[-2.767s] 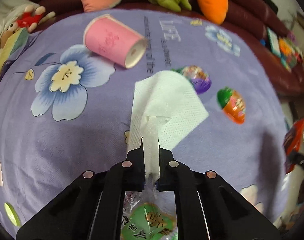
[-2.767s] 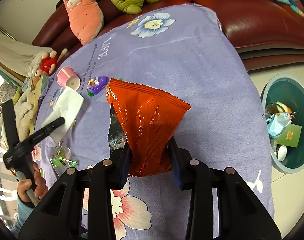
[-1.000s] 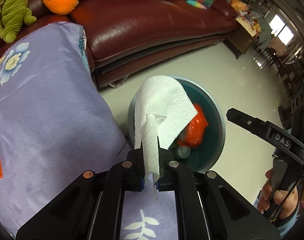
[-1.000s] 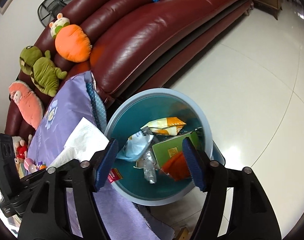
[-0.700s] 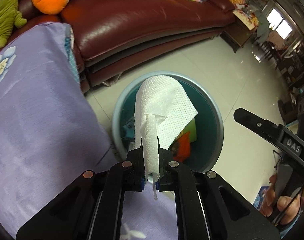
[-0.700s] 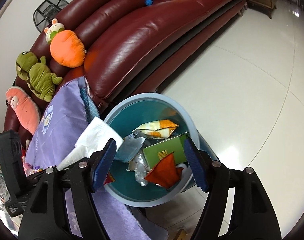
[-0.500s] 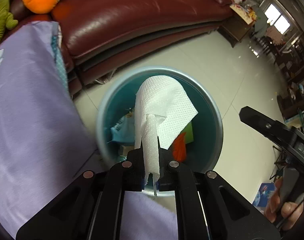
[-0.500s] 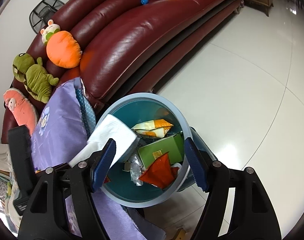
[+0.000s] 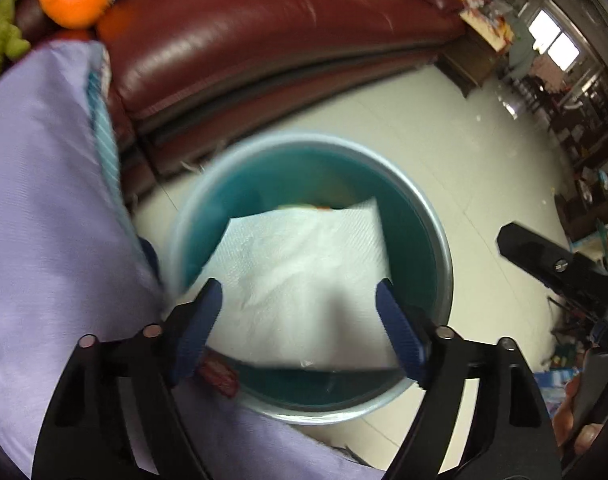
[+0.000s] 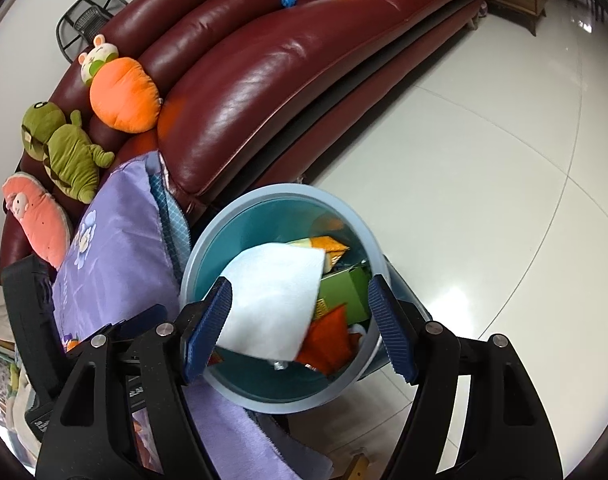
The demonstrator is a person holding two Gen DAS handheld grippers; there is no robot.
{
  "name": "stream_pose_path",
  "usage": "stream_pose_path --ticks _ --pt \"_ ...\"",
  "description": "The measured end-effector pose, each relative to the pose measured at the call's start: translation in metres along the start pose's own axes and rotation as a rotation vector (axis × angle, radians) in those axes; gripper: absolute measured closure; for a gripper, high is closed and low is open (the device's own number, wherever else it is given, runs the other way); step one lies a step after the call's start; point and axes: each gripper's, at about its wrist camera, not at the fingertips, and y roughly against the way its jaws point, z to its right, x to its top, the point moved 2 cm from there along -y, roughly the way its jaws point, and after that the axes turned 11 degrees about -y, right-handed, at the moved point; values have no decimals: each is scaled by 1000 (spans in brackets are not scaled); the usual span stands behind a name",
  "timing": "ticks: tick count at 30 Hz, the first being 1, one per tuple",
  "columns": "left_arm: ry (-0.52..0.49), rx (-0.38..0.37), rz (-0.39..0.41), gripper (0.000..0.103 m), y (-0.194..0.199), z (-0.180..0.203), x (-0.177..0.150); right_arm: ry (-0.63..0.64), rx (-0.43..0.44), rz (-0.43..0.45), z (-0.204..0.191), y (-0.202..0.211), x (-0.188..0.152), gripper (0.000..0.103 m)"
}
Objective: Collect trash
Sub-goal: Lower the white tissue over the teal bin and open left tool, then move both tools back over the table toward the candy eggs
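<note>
1. Our left tongs (image 9: 298,326) point down over the teal trash bin (image 9: 444,264); the jaws are opening and stand wide, with blue pads on either side.
2. The white paper napkin (image 9: 304,280) lies spread and blurred between those jaws, over the bin's mouth; neither pad presses on it.
3. Our right tongs (image 10: 302,322) also hang above the bin (image 10: 264,398), jaws opening, nothing gripped between them.
4. From the right wrist view, the napkin (image 10: 272,300) covers the left part of the bin's opening. Beside it inside are a green box (image 10: 344,292), an orange wrapper (image 10: 328,344) and a yellow-orange snack bag (image 10: 328,246).
5. The bin stands on the pale tiled floor (image 10: 484,160), just beside the edge of the purple flowered cloth (image 10: 116,240) and near the dark red leather sofa (image 10: 284,60).
6. On the sofa sit an orange plush (image 10: 124,96), a green plush (image 10: 64,148) and a pink plush (image 10: 36,220).
</note>
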Motion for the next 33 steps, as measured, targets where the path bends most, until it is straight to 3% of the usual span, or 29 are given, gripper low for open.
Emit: stream_pose_path --ticks 1,22,33 --pt "5 -7 6 20 5 -3 -1 4 -1 -2 -2 1 -1 29" --pt "166 24 109 14 117 -61 -70 199 27 -26 -111 50 -77 26" --pt "275 50 189 12 174 -117 -117 328 42 -65 -185 44 -117 26"
